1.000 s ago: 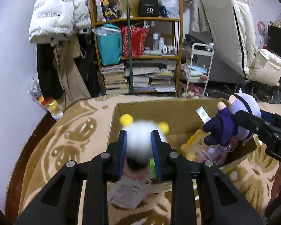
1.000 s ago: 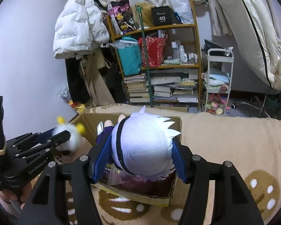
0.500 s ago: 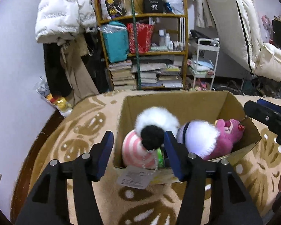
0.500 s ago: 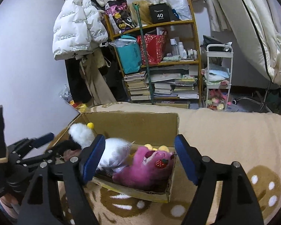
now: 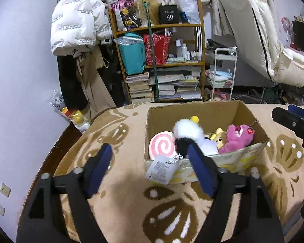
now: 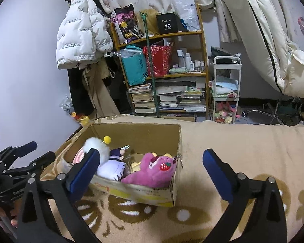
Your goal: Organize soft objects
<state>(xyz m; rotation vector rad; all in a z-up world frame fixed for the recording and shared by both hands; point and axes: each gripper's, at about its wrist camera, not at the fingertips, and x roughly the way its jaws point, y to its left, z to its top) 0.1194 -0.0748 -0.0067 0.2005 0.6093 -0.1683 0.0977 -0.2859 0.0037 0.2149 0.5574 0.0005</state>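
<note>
A cardboard box (image 5: 194, 111) stands on a beige patterned blanket (image 5: 119, 133) and holds several soft toys. Inside are a white fluffy plush with yellow pompoms (image 5: 187, 129), a pink swirl cushion (image 5: 162, 145), a white-haired doll (image 6: 112, 167) and a magenta bear (image 5: 236, 138). The box also shows in the right wrist view (image 6: 141, 131). My left gripper (image 5: 150, 171) is open and empty, just in front of the box. My right gripper (image 6: 149, 175) is open and empty, in front of the box's right corner.
The blanket (image 6: 243, 141) stretches to the right of the box. Behind stand a wooden shelf (image 5: 162, 60) with books and bags, a white trolley (image 5: 223, 75), a hanging white puffer jacket (image 5: 77, 20) and a leaning mattress (image 5: 251, 28).
Both grippers opened and let go of their toys, the fluffy plush and the white-haired doll, which now lie in the box. Both grippers have drawn back from the box.
</note>
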